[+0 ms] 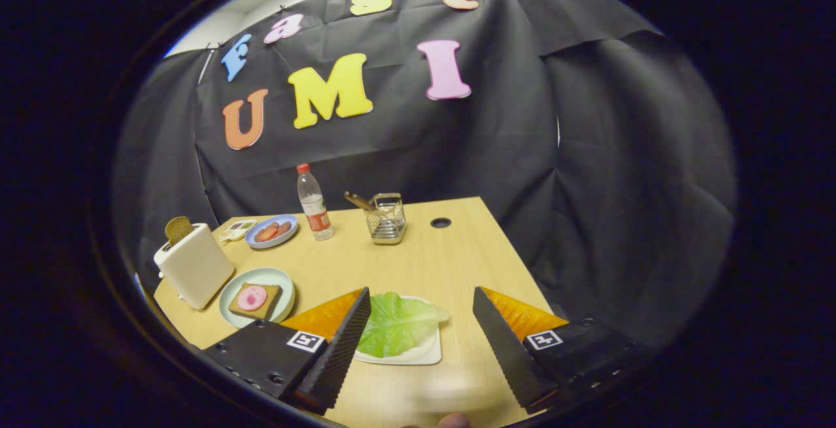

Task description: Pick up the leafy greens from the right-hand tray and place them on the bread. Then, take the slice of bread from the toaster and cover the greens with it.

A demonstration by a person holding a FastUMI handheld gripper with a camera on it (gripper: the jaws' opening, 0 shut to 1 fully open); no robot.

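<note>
Tongs [421, 336] of mine stood wide open above the near part of the wooden table [418, 258], with nothing between the two black ribbed fingers [346, 343]; each finger carried an orange side panel and a small square black-and-white marker near its base. Leafy greens [395, 325] lay flat on a small white square tray [418, 353], in the gap between the fingers but close against the left one, whose tip covered the leaf's left edge. The leaf's long axis ran slantwise, from its broad end near me and toward the left finger to a narrower tip that pointed away and to the right, just past the tray's far edge.

Left of the left finger, a pale green round plate [277, 281] bore a square slice of brown bread [256, 300] topped with a round pink slice [252, 297]. Just beside that plate, further left, stood a cream toaster [194, 266] with a brown bread slice [177, 229] upright in its slot, its rounded top above the housing.

Beyond these, near the far edge of the table, were a blue plate [287, 222] with reddish slices, a small flat packet [236, 229] at its left, a clear bottle [313, 204] with a red cap and a red-and-white label too small for me to read, and a wire-mesh holder [386, 220] with a brown-handled utensil leaning out to the left. A dark round hole [441, 222] marked the table to the right of the holder
</note>
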